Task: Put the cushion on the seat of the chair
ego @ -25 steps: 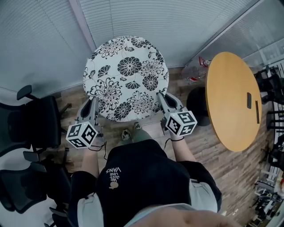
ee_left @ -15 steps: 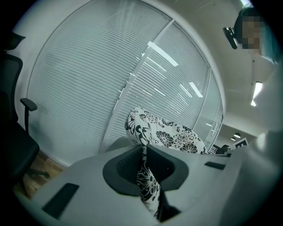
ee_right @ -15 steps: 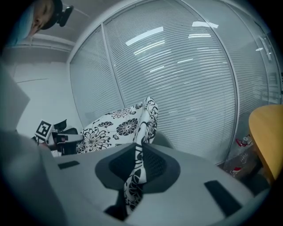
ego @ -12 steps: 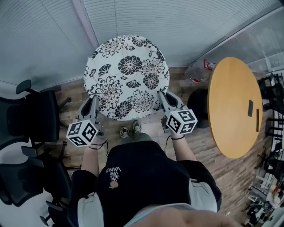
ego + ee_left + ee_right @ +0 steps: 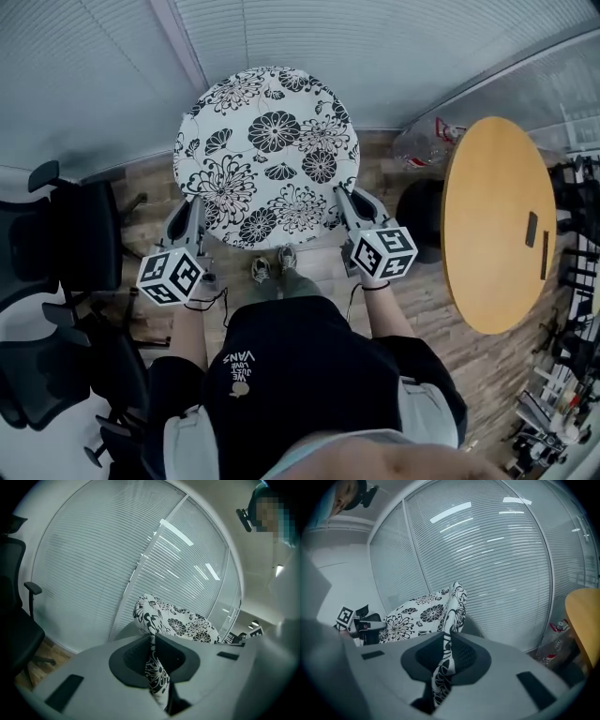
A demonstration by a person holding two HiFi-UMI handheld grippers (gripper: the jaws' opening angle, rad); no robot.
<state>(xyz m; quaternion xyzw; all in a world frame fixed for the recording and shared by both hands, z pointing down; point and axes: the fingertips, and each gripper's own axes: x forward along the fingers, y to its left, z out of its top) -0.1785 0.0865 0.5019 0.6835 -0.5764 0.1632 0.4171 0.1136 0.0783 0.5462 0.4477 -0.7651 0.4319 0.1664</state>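
Note:
A round white cushion (image 5: 267, 155) with black flower print hangs in front of me, held by its near edge on both sides. My left gripper (image 5: 198, 214) is shut on the cushion's lower left edge, and in the left gripper view its jaws (image 5: 152, 641) pinch a fold of the printed fabric (image 5: 178, 620). My right gripper (image 5: 340, 199) is shut on the lower right edge, with the fabric (image 5: 422, 613) clamped between its jaws (image 5: 446, 641). A grey rounded shape (image 5: 474, 626) shows just behind the cushion; I cannot tell whether it is a chair.
Two black office chairs (image 5: 66, 253) (image 5: 47, 384) stand at the left. A round wooden table (image 5: 492, 220) is at the right, with a clear plastic bag (image 5: 427, 145) on the floor behind it. A glass wall with blinds (image 5: 375, 56) is straight ahead. The person's feet (image 5: 272, 267) are below the cushion.
The cushion and both grippers sit slightly higher in the head view than a second ago. Both grips are unchanged.

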